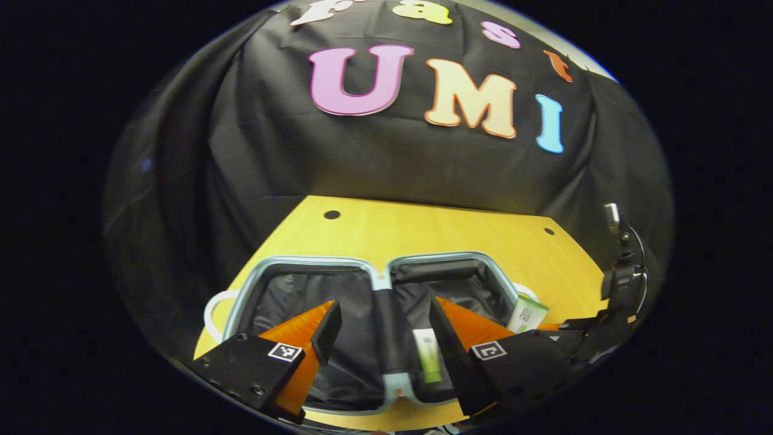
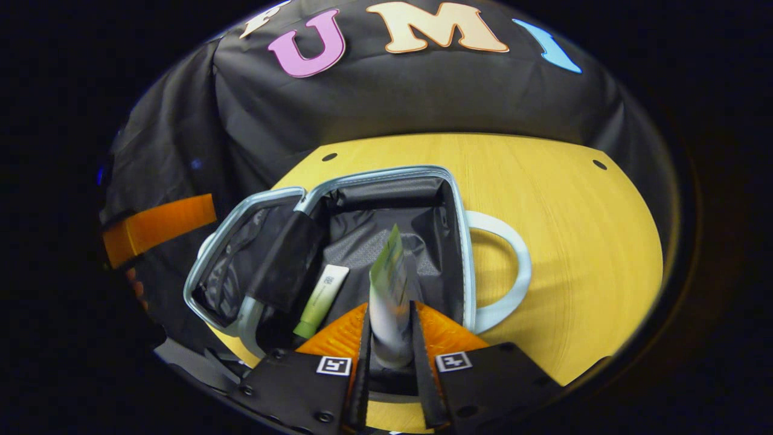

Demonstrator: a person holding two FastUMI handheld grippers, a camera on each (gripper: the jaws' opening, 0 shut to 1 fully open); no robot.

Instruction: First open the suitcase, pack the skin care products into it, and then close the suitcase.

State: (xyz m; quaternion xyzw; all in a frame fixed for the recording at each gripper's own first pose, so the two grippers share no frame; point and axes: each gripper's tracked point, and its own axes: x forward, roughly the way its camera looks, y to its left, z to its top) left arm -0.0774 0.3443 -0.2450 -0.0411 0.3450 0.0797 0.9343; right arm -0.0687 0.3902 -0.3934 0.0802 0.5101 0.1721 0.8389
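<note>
Between the right gripper (image 2: 389,338) fingers, a white-green tube (image 2: 388,290) is clamped upright over the open suitcase (image 2: 386,181). Just left of it, a second tube (image 2: 321,293) lies inside. Left gripper (image 1: 383,329) spread wide, empty, above the suitcase on the yellow table (image 2: 580,241).

Recording booth, staged for demonstration work, not a lived-in room. Black cloth (image 2: 423,103) draped as wall along the far side and round the left, creased and hanging loose. One yellow wood-grain counter (image 2: 574,241) with round holes near its far corners. Open suitcase (image 2: 462,241) on it as prop. Lighting dim, pooled on the counter.
</note>
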